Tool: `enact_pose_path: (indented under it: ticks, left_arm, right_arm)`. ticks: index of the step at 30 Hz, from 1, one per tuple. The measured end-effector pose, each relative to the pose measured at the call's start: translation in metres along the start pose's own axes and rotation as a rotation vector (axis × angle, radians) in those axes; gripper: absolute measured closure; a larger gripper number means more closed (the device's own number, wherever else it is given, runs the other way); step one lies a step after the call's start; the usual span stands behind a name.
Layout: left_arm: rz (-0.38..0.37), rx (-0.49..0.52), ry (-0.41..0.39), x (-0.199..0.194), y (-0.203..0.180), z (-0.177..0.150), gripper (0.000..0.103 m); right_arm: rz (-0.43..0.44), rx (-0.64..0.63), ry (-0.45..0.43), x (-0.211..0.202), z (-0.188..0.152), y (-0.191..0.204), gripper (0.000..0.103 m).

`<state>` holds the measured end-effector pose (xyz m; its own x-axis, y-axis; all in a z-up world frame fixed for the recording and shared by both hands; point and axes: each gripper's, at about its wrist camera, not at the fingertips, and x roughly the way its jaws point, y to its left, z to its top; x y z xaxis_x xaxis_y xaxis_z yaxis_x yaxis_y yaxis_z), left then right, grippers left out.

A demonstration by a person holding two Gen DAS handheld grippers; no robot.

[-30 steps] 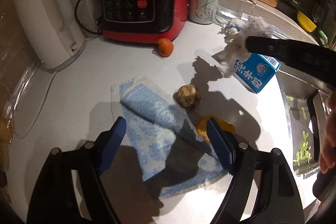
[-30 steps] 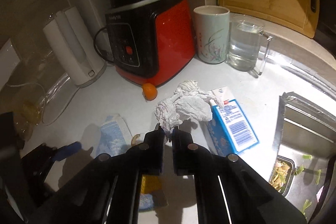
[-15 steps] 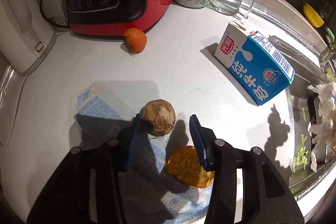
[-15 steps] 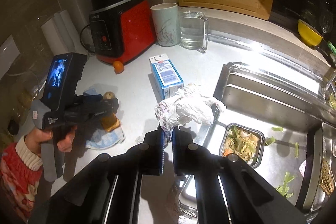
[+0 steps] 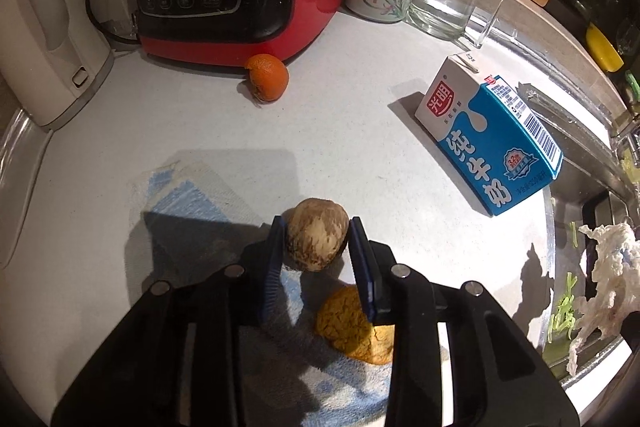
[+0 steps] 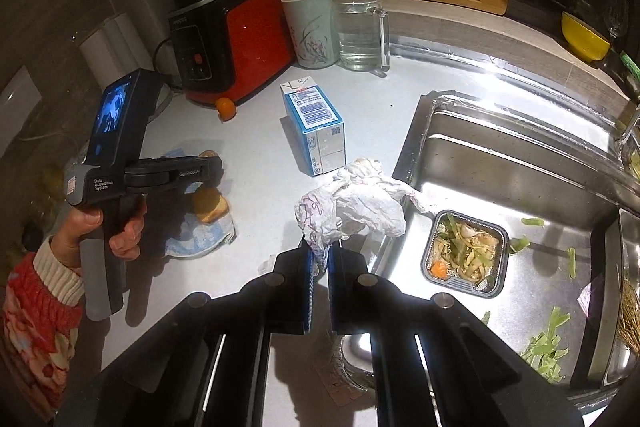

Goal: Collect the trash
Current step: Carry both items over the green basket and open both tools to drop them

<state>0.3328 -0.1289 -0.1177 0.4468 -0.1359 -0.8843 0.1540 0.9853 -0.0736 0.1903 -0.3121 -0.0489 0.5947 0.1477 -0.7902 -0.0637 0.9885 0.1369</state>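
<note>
Brown lump (image 5: 317, 245) btwn L gripper (image 5: 316, 247) fingers, touching both.

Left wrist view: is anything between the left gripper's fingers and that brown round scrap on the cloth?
Nothing visible. The left gripper has its two blue pads on either side of the brown round scrap, which sits on the blue cloth. The yellow sponge-like piece lies nearer the camera, under the right finger, not in the gap.

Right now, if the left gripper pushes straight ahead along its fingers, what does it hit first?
The brown round lump: it already sits between the left gripper fingers, which flank it closely. Contact can't be confirmed. Beyond it, bare counter.
</note>
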Motion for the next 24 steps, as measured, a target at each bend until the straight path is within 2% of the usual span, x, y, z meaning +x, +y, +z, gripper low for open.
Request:
enact_pose_path:
  ticks: [6,12,24]
  left_arm:
    - [0.008,-0.021,-0.053,-0.047,-0.001,-0.028,0.071]
    - [0.029,-0.044,-0.068,-0.096,-0.02,-0.085,0.071]
    - [0.076,-0.119,0.053,-0.155,-0.064,-0.233,0.071]
  right_arm:
    - [0.04,-0.036,-0.004,-0.018,-0.011,0.013,0.096]
    - [0.097,-0.082,0.02,-0.045,-0.048,0.028,0.096]
    - [0.177,-0.153,0.114,-0.114,-0.16,0.026,0.096]
